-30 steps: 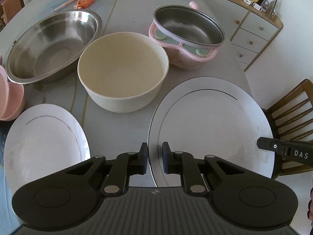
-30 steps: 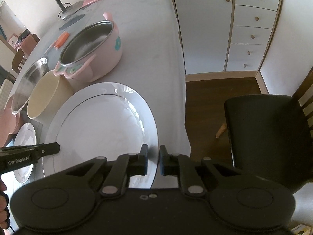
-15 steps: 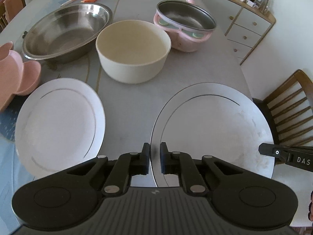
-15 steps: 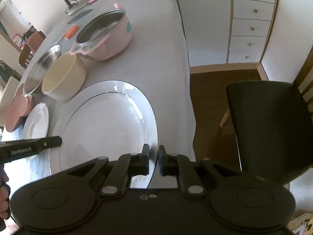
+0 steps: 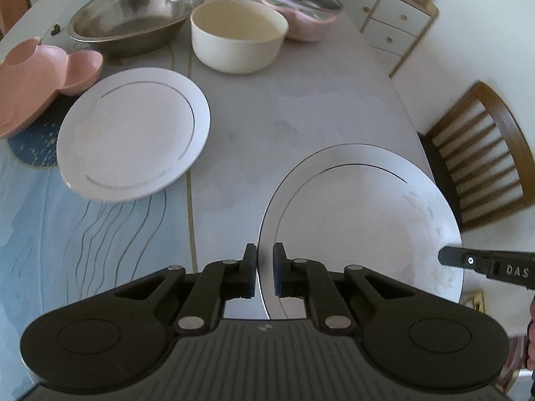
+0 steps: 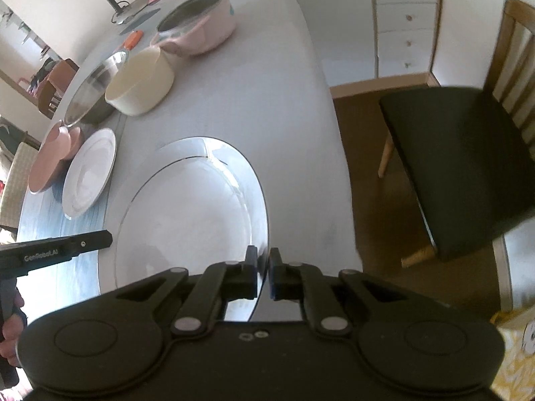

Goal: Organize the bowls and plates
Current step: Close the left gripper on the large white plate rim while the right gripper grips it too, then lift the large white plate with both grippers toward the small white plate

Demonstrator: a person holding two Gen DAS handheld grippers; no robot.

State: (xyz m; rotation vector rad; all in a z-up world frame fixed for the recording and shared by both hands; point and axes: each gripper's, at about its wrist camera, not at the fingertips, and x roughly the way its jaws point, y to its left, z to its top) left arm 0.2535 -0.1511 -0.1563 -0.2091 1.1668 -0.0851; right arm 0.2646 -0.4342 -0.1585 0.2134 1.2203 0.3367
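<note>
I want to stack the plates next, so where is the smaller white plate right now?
The smaller white plate lies flat on the table, left in the left wrist view, beside the pink divided dish and nearer than the steel basin.

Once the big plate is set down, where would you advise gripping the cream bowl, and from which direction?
Grip the cream bowl by its rim, coming from above with one finger inside and one outside the wall. It stands upright and open, and its wall looks too broad for the fingers to span. Take the near side: the steel basin and pink pot crowd the far sides.
</note>
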